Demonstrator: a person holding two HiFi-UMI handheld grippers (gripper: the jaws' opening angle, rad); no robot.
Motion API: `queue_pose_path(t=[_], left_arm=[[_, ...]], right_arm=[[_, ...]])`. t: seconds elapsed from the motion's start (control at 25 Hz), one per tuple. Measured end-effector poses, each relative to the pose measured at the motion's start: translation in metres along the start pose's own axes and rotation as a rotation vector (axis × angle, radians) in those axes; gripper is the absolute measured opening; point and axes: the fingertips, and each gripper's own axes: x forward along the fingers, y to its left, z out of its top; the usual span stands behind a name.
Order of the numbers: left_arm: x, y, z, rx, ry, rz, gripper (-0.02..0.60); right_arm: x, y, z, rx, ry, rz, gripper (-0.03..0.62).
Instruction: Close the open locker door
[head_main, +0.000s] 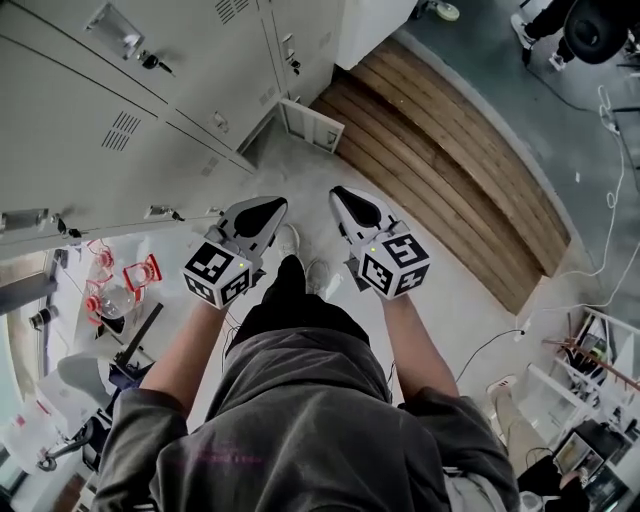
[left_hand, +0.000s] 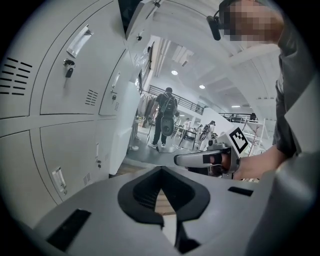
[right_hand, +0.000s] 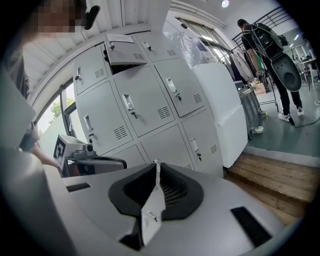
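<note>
Wooden platform (head_main: 450, 170) as landmark: white cabinet (right_hand: 220, 115) touching its far end, person with backpack (right_hand: 270, 45) standing beyond it, red clamps (head_main: 142, 273) well to its left.

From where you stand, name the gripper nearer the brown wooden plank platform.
Right. The right gripper hangs just left of the brown wooden plank platform; the left gripper is farther left.

No words, numbers or brand marks can be read on any surface in these views.
</note>
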Motion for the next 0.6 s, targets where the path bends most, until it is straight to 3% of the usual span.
queue_pose_path(t=[0.6], left_arm=[[0.033,0.087,0.041,0.017,0.028,-0.123,0.014]], right_arm=[[0.083,-0.019,0.050,-0.018,0.040,-0.092,0.038]])
